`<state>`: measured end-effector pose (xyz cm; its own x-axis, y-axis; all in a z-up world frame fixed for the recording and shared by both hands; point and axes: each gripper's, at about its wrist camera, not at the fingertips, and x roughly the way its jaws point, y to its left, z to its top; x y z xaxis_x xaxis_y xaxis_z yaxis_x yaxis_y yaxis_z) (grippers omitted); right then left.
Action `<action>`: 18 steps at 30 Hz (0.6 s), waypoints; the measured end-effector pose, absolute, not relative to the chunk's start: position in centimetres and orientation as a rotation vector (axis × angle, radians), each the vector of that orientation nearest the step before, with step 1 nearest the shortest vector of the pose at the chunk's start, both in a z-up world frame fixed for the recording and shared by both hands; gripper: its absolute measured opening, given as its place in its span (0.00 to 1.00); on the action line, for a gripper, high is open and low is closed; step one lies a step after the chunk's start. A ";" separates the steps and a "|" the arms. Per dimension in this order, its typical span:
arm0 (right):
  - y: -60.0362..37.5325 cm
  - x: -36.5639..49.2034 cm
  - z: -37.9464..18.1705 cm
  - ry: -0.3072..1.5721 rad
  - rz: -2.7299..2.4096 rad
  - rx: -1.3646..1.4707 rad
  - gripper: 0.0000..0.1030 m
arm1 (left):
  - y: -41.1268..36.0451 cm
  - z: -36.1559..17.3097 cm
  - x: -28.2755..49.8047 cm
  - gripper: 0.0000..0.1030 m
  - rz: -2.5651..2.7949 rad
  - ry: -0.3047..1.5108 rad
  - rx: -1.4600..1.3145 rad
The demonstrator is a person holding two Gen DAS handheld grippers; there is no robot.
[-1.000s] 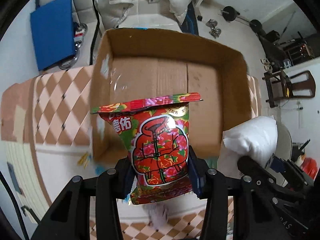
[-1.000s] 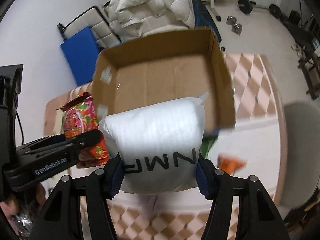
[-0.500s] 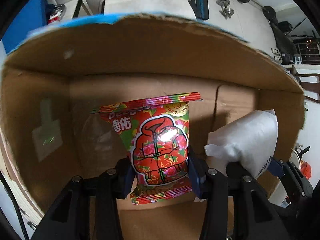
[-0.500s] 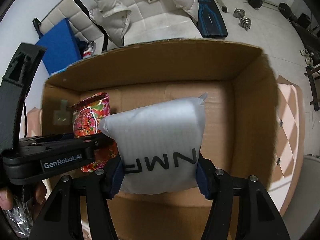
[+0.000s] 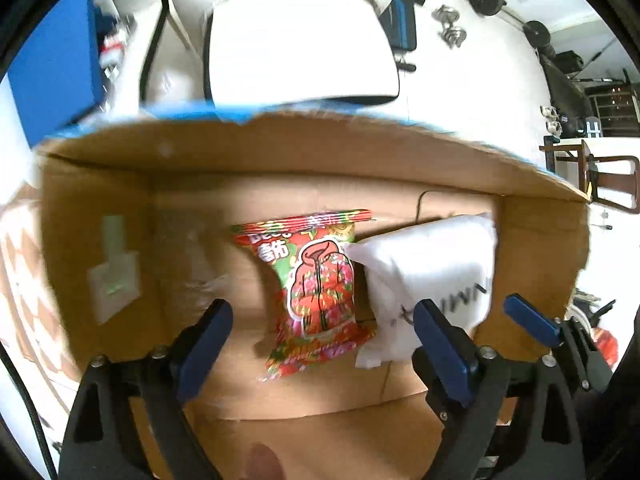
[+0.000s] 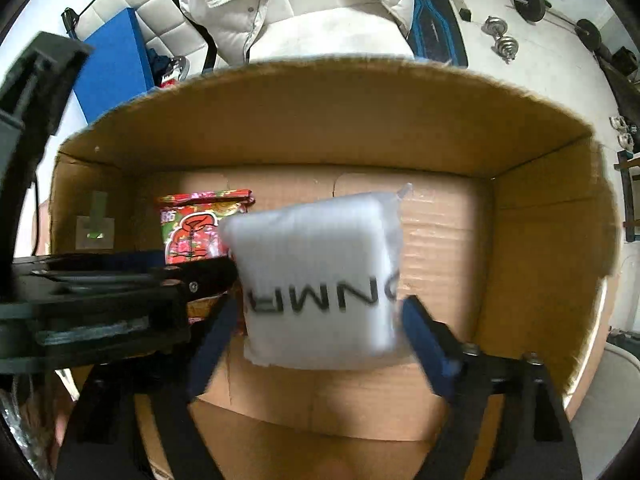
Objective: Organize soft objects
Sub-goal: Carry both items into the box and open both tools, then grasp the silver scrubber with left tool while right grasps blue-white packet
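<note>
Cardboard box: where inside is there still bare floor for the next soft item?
In the cardboard box, bare floor lies right of the white pack, up to the right wall, and left of the red floral packet, toward the taped left wall. The middle is crowded: both items touch there, with the opening left gripper and right gripper above.

Bright, overexposed daylight; motion blur; fisheye warping

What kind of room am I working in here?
Probably a home room used partly as a gym: dumbbells and a barbell lie on the floor, with a white puffy jacket heaped behind the cardboard box.
</note>
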<state>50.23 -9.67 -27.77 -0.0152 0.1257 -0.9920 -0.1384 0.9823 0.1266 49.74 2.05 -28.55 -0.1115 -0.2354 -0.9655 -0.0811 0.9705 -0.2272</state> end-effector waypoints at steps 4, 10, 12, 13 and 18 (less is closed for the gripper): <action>-9.5 48.3 -24.1 1.494 0.192 -0.055 1.00 | 2.6 -23.2 47.5 0.97 -0.122 1.589 -0.192; -10.1 42.6 -17.6 1.345 0.189 -0.037 1.00 | 4.9 -17.3 40.8 0.97 -0.090 1.457 -0.207; -10.8 39.7 -16.1 1.337 0.214 -0.012 1.00 | 5.4 -16.7 37.8 0.97 -0.031 1.425 -0.216; -11.0 38.2 -15.6 1.343 0.215 0.008 1.00 | 5.9 -17.2 36.8 0.97 -0.003 1.417 -0.221; -13.3 30.6 -16.4 1.407 0.172 0.066 1.00 | 8.7 -20.5 29.3 0.97 0.150 1.418 -0.249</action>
